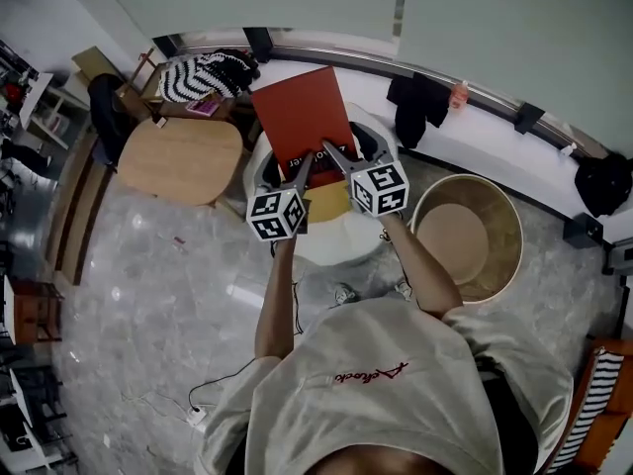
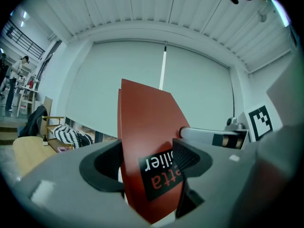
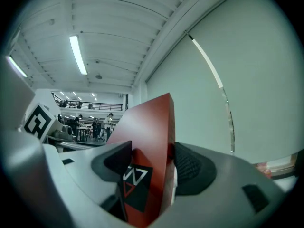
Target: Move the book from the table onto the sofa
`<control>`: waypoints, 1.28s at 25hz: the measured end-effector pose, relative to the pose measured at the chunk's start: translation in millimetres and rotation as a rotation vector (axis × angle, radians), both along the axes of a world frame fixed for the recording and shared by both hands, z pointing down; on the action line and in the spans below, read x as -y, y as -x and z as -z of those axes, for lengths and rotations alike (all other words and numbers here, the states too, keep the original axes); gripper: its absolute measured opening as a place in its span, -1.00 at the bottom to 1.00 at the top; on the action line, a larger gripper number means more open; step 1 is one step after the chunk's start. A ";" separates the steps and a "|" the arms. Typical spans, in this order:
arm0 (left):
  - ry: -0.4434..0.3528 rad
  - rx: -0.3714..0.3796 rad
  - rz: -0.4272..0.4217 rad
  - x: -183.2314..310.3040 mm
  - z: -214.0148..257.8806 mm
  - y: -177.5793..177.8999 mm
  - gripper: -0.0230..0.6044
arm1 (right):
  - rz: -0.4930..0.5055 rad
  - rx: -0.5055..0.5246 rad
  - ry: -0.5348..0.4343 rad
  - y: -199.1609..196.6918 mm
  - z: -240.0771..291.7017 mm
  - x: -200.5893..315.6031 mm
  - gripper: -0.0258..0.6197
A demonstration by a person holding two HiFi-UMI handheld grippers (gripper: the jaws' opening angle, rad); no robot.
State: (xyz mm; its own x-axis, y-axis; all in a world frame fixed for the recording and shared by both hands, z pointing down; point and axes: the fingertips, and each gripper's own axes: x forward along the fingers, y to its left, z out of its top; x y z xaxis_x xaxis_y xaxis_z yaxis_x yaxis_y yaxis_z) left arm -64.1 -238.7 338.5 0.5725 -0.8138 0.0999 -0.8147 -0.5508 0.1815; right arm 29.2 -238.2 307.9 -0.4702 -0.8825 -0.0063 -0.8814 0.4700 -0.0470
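Red book (image 1: 302, 117) held off the furniture by both grippers, cover tilted up and away from the person; it hangs over a white rounded seat (image 1: 336, 237), not touching it as far as the head view shows; left gripper (image 1: 305, 164) pinches the book's near edge, its jaws pressed on both covers across a black label (image 2: 160, 171); right gripper (image 1: 334, 152) clamps the same near edge just beside it, its jaws closed on the book by a black corner logo (image 3: 135, 182); book (image 2: 145, 127) stands upright between the left jaws, and likewise between the right (image 3: 149, 127); light wooden table (image 1: 183, 156) left of the seat; black-and-white striped cushion (image 1: 203, 75) behind that table; round wooden tub (image 1: 467, 234) to the right; grey marble floor (image 1: 158, 285).
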 end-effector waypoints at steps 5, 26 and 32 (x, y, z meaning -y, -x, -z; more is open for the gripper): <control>0.000 -0.003 0.055 1.8 -0.8 49.0 0.06 | 0.053 0.005 0.003 49.1 -1.8 6.2 -0.12; 0.026 -0.005 0.279 48.5 -6.1 93.6 0.06 | 0.272 0.009 0.021 95.8 -7.0 73.6 -0.12; 0.017 0.017 0.311 79.5 -1.4 75.4 0.06 | 0.309 0.024 0.011 77.8 -3.9 106.9 -0.12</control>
State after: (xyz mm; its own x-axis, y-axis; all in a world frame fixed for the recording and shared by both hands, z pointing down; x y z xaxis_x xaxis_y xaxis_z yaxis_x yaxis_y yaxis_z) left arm -139.5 -318.2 339.9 0.2941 -0.9479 0.1225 -0.9468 -0.2713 0.1733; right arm -48.6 -345.2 311.8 -0.7162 -0.6978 -0.0118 -0.6954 0.7149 -0.0731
